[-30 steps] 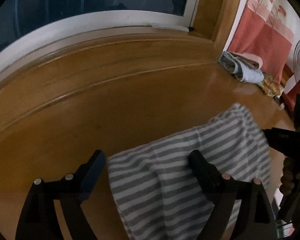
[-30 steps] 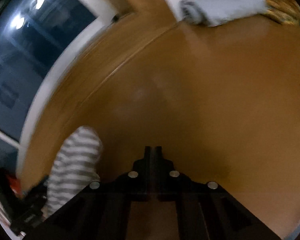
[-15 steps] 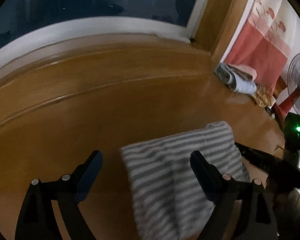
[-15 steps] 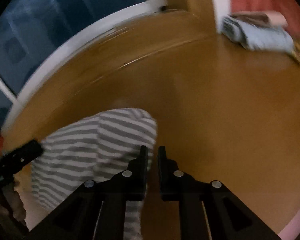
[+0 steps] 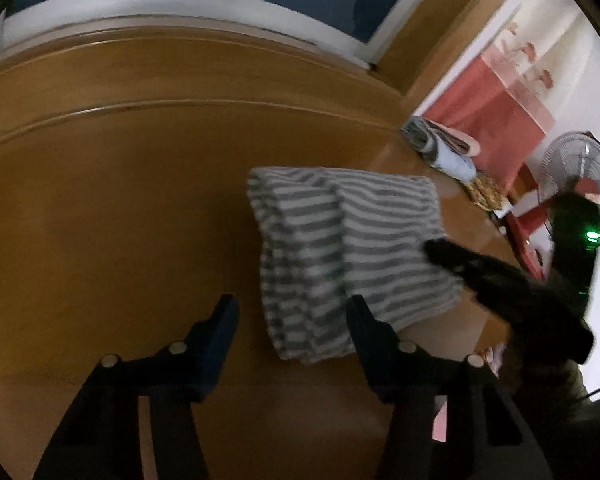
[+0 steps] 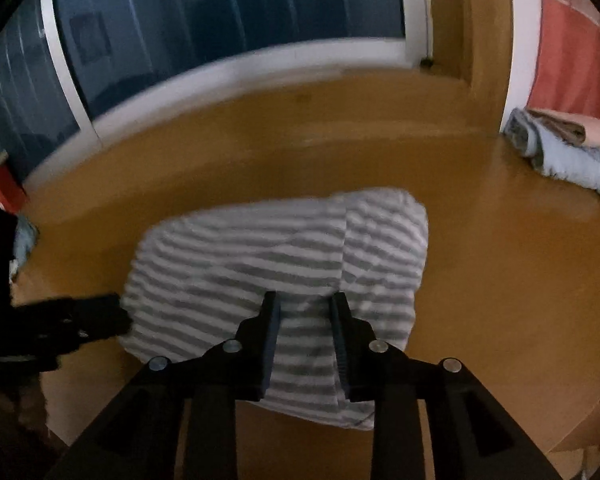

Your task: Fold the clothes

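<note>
Right wrist view: right gripper (image 6: 303, 304) nearest, jaws opening, poised over the near edge of the striped garment (image 6: 284, 264) without pinching it, likely letting go after a fold. Left wrist view: left gripper (image 5: 290, 312) closing, nothing pinched, right finger over the garment's near left edge, left finger above bare wooden tabletop (image 5: 120, 208). Mid-table, garment folded into a compact rectangle. Far right, pile of folded clothes (image 6: 560, 148) parked clear of the workspace, probably finished. Beyond, dark window (image 6: 220, 20).
</note>
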Tool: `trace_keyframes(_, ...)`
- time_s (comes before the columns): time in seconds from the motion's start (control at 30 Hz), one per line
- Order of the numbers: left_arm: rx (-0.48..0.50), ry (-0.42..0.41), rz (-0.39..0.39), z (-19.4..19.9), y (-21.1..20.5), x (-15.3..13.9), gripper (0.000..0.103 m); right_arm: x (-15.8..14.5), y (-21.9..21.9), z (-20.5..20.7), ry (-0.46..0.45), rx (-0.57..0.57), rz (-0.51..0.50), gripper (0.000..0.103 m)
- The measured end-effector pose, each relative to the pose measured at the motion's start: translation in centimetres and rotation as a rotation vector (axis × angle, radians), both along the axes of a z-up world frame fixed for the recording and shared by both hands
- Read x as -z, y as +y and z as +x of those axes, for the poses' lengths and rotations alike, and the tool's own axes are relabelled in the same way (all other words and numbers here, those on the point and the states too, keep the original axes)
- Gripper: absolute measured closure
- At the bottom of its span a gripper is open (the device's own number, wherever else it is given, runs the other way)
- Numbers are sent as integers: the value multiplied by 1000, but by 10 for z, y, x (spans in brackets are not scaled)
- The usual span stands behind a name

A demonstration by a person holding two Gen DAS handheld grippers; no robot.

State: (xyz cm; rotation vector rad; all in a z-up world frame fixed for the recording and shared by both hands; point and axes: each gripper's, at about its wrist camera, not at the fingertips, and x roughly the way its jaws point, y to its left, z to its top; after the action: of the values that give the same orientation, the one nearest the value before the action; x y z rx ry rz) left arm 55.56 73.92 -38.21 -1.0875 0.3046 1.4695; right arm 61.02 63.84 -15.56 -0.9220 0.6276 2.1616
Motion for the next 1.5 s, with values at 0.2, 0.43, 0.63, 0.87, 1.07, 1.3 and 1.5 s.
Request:
trace_keyframes(0.2,32,9,-24,9,15,8,99,18,11,5,25,22,-60,72)
trace_keyframes(0.43,17,-135,-2,0,14,13,93,19,15,5,47,47,-63,71)
trace_keyframes(0.63,54,-113,-6,9,21,14,83,18,10,4,39,49,-52,71)
trace_keyframes(0.87,57,125,-26,19,18,-24,99,19,13,4,8,68,-44,71)
trace_keyframes(1.07,-41,291,-74,-18,-7,-46,103,22,18,2,-4,99,-50,71)
trace_keyframes(1.3,77,49,56,-17,11,-52,85,-14,1,0,71,86,-2,69)
trace_keyframes(1.5,86,-18,78,-8,51,-33,36,-20,4,-29,21,37,77,68)
